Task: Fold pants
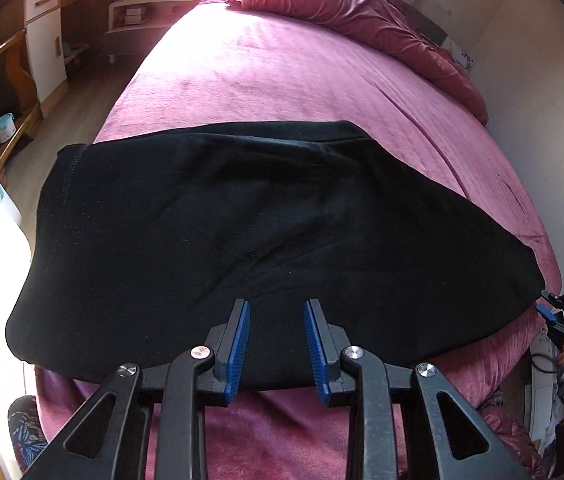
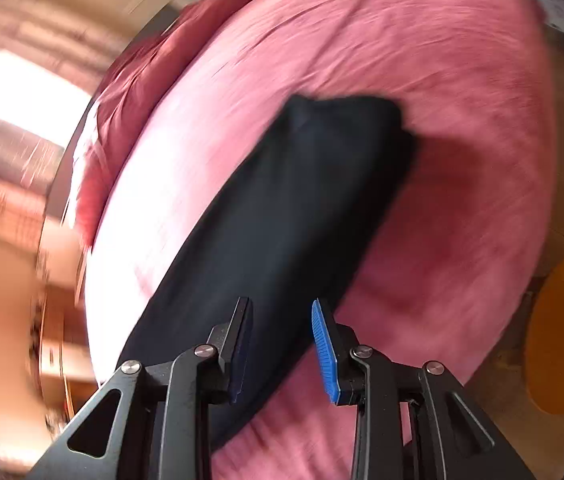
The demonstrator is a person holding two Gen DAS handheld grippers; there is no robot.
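Both sets of jaws stand apart and empty, the left gripper [image 1: 276, 346] over the near long edge of the folded pants [image 1: 218, 240], which stretch left-to-right mid-frame on the bed [image 1: 282, 80], the right gripper [image 2: 282, 350] off their lower-right end.

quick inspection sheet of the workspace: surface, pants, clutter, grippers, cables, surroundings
surface: bed with a pink cover, sunlit at the far end
job's things: black pants folded flat near the bed's near edge
clutter: bunched red blanket at the far side
grippers: left hand-held gripper open, holding nothing; right hand-held gripper open, holding nothing, its view blurred
cables: thin black cable by the hand at the right edge
surroundings: white cabinet, wooden furniture, teal pot on the floor
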